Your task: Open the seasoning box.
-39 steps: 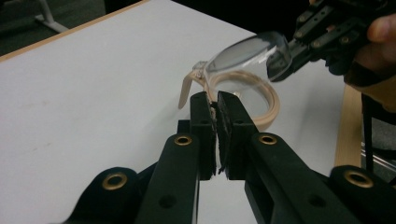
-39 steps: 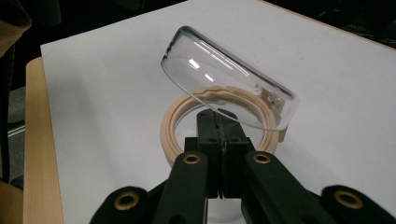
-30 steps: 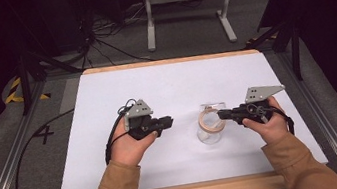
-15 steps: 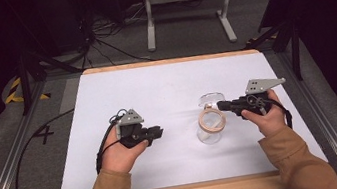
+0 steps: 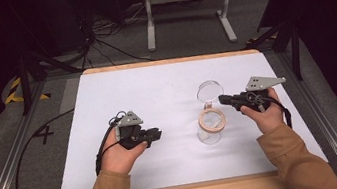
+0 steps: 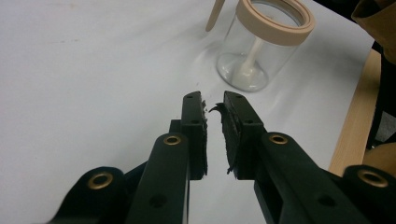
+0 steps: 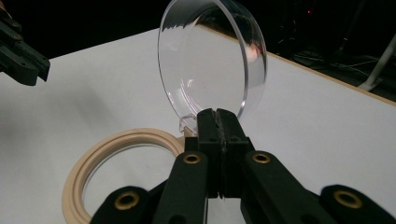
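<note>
- Clear glass jar (image 5: pixel 210 129) with beige ring seal: one, on the white table (image 5: pixel 156 91), same spot as earlier.
- Round clear hinged lid (image 5: pixel 210 90): one, swung upright.
- Right gripper (image 5: pixel 226 99): fingers clamped on the lid's edge tab.
- Left gripper (image 5: pixel 157 134): drawn back towards the person; fingers just opening, slightly apart, nothing between.

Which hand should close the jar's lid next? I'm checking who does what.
Probably right: the right gripper is shut at the hinged clear lid. The left gripper is apart from the jar, holding nothing.
</note>
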`<state>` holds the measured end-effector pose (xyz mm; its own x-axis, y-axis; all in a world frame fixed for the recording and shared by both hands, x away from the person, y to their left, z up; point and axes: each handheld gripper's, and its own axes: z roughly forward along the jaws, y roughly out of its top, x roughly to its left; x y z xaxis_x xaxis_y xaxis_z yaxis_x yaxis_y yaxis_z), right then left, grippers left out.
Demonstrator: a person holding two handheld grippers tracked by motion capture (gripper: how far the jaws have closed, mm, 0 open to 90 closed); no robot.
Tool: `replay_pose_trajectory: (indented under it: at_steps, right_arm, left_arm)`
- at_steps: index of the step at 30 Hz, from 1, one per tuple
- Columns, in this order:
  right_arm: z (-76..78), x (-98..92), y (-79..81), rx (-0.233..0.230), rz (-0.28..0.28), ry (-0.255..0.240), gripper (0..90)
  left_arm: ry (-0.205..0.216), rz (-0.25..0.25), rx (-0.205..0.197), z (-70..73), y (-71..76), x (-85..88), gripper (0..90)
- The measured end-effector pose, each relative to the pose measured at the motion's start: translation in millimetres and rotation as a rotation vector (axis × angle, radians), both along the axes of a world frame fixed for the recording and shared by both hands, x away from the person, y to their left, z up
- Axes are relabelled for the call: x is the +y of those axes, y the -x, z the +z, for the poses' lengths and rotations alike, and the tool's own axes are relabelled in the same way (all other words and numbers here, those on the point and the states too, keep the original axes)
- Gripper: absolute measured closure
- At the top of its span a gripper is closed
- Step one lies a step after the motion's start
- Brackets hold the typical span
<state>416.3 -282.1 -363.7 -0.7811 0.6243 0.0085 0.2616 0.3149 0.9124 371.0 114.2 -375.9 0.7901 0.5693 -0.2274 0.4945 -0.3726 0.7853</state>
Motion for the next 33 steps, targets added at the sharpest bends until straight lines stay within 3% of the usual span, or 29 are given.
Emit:
replay_pose_trajectory:
  at_steps: [9, 17, 20, 28, 33]
  right_arm:
    - [9.4, -2.4, 8.8, 0.026, 0.038, -0.021, 89.9]
    - [25.5, -14.5, 20.7, 0.036, 0.076, -0.009, 79.3]
    - [30.3, -22.7, 25.1, 0.037, 0.075, -0.005, 76.7]
    - [36.6, -50.4, 35.2, 0.097, 0.069, -0.005, 68.9]
    - [35.9, -66.5, 39.7, 0.123, 0.063, 0.036, 63.8]
  left_arm:
    - [0.024, 0.006, -0.009, 3.0, -1.3, 2.4, 75.7]
    - [0.063, -0.035, -0.045, 13.5, -1.3, 10.2, 69.0]
    - [0.074, -0.032, -0.036, 15.5, -1.8, 12.3, 67.2]
    - [0.059, -0.069, -0.044, 21.5, -3.6, 6.4, 63.8]
    - [0.029, -0.081, -0.037, 19.3, -7.8, 2.0, 62.0]
